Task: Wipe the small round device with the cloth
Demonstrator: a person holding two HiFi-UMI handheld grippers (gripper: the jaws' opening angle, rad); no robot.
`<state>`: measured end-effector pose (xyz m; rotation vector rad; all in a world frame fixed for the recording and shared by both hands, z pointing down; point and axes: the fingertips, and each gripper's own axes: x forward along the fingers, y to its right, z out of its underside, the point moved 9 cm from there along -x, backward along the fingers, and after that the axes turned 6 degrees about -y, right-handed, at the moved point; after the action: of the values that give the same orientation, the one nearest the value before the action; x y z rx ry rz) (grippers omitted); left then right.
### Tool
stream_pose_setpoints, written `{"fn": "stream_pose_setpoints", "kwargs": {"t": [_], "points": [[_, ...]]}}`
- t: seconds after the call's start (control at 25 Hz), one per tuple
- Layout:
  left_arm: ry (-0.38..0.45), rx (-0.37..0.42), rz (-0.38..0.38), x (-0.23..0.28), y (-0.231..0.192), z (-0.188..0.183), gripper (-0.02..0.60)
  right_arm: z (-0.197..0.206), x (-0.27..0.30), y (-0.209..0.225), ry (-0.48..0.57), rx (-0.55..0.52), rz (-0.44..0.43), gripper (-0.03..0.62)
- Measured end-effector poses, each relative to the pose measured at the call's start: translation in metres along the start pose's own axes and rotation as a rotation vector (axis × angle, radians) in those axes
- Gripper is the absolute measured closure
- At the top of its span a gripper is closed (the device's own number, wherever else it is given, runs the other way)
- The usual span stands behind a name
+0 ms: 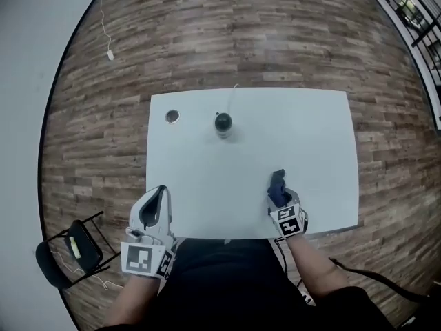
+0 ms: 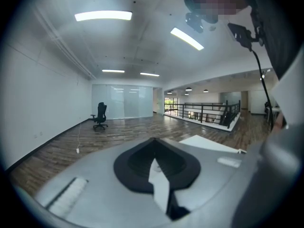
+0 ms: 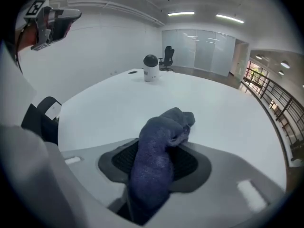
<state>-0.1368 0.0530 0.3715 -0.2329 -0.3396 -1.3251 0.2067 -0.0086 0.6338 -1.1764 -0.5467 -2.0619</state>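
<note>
Device (image 1: pixel 222 123): white body, black rounded top. It stands upright on the bench (image 1: pixel 310 136), left of centre and towards the far edge. A thin cable leads from it to the far edge. A flat round disc (image 1: pixel 172 116) lies to its left, apart from it.

Right hand-held gripper (image 1: pixel 279 193): at the near edge, right of centre, angled down at the bench top. Its jaws are closed on the cloth (image 3: pixel 159 160), dark blue and bunched. The lower part of the cloth sits in the slot between the pads, and the upper part stands up past the jaw tips. From the head view I cannot tell whether the cloth touches the bench.

Device relative to this gripper: well apart, ahead of it and to its left. Bare bench top lies between the two. In the right gripper view the device shows small, up and slightly left of the cloth tip. No contact between cloth and device.

Left hand-held gripper (image 1: pixel 157 209): at the near left corner, over the bench edge. Its jaw tips are together and nothing is between them. Its own view looks out level across the room, with only a corner of the bench at right. The device is far ahead and to its right.

A folding chair (image 1: pixel 69 250) stands on the wood floor left of the bench
</note>
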Motion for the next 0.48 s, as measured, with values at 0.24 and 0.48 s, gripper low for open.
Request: {"fn": "stream_pose_setpoints", "kwargs": {"t": [0.24, 0.48], "points": [[0.036, 0.005, 0.013, 0.007, -0.034, -0.007, 0.575, -0.046, 0.001, 0.008, 0.046, 0.048, -0.043, 0.464], [0.051, -0.039, -0.031, 0.013, -0.077, 0.000, 0.575, -0.162, -0.014, 0.005, 0.243, -0.093, -0.017, 0.465]]}}
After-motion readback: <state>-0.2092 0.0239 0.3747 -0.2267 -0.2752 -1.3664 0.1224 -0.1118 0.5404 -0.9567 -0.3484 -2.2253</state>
